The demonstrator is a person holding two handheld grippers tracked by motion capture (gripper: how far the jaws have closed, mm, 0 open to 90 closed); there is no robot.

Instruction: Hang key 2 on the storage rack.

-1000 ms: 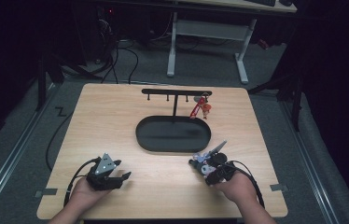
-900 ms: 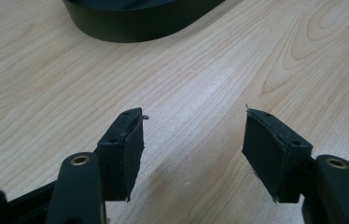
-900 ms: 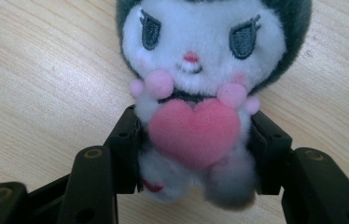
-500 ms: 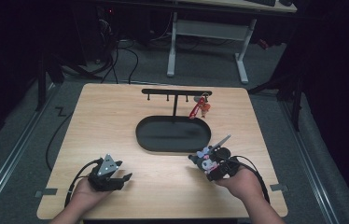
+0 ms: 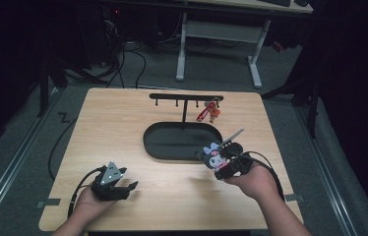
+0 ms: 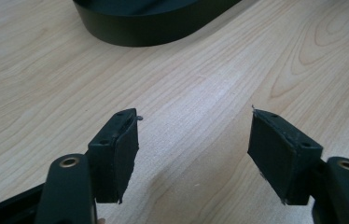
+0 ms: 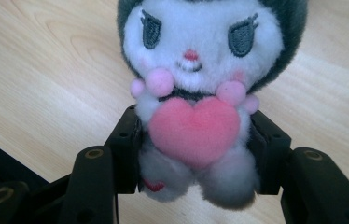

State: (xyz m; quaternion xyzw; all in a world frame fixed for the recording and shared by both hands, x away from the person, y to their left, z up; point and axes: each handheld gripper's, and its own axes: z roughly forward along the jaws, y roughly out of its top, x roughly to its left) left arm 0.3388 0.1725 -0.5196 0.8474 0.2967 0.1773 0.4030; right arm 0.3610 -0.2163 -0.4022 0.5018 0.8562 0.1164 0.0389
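Observation:
A small plush doll (image 7: 193, 88) with a white face, dark hood and pink heart sits between the jaws of my right gripper (image 7: 196, 149), which is shut on its body. In the high view the doll (image 5: 213, 155) is held above the table just right of the black oval tray (image 5: 155, 147), with my right gripper (image 5: 221, 161) behind it. My left gripper (image 5: 123, 189) rests near the table's front left edge, open with bare wood between its pads (image 6: 116, 154). A black hook rack (image 5: 186, 98) stands behind the tray with a red keychain (image 5: 207, 112) hanging on it.
The tray's dark wall (image 6: 154, 23) lies ahead of the left gripper. A cable (image 5: 56, 147) trails off the table's left side. Beyond the wooden table (image 5: 113, 123) stand a desk frame (image 5: 216, 44) and dark floor.
My right hand has risen with the plush doll and shifted slightly toward the tray's right end. The left hand has stayed where it was.

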